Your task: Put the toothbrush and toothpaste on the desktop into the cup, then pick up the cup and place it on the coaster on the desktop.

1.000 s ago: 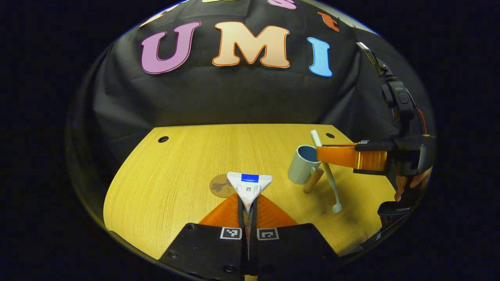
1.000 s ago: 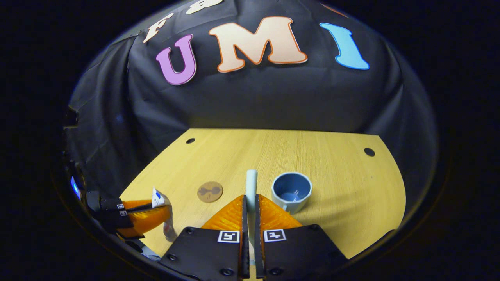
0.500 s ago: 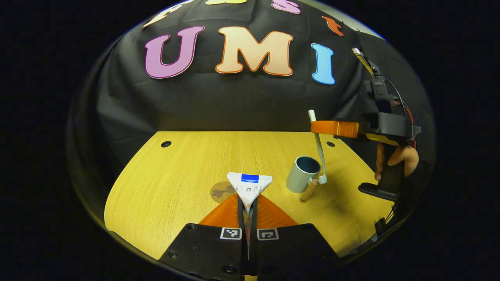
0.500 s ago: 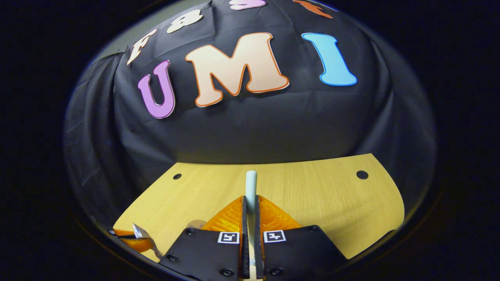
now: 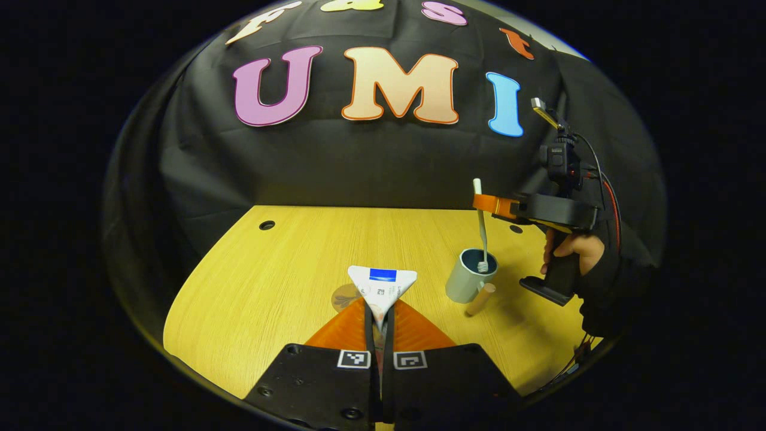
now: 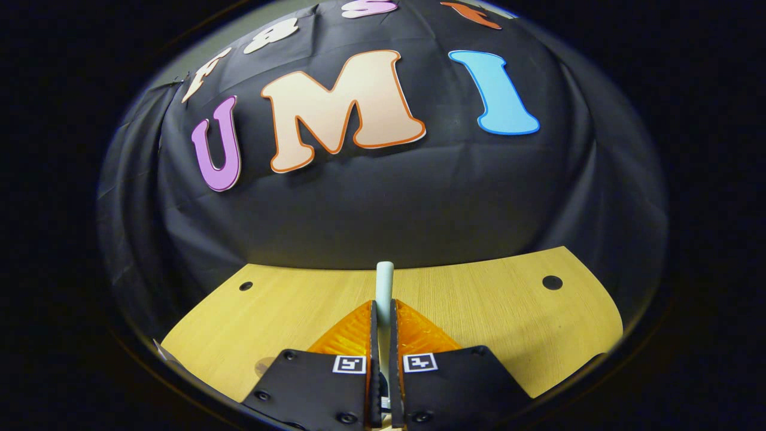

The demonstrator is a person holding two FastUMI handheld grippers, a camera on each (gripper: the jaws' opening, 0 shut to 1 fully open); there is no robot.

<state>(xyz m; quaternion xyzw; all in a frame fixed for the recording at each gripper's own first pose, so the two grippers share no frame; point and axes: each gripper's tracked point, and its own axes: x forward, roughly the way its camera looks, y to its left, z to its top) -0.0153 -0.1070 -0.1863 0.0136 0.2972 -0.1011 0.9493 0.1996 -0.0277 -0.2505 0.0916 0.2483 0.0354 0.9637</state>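
Observation:
In the left gripper view my left gripper (image 5: 377,308) is shut on a white toothpaste tube (image 5: 382,286), whose flat crimped end points forward above the desk. Just behind the tube the brown coaster (image 5: 342,296) lies flat. At the right stands the grey cup (image 5: 470,276) with a blue inside and a wooden handle (image 5: 480,299). My right gripper (image 5: 486,202) holds the white toothbrush (image 5: 480,230) upright over the cup, its brush head dipping into the cup's mouth. In the right gripper view my right gripper (image 6: 383,308) is shut on the toothbrush handle (image 6: 384,286).
The wooden desk (image 5: 287,269) has a round cable hole at the far left (image 5: 267,225), and another hole (image 6: 552,282) shows in the right gripper view. A hand (image 5: 573,251) holds the right gripper's grip. The black cloth wall rises behind the desk.
My right gripper turned the toothbrush from slanted beside the cup to upright, then carried it over the cup until the brush head entered the mouth. The left gripper and tube barely moved.

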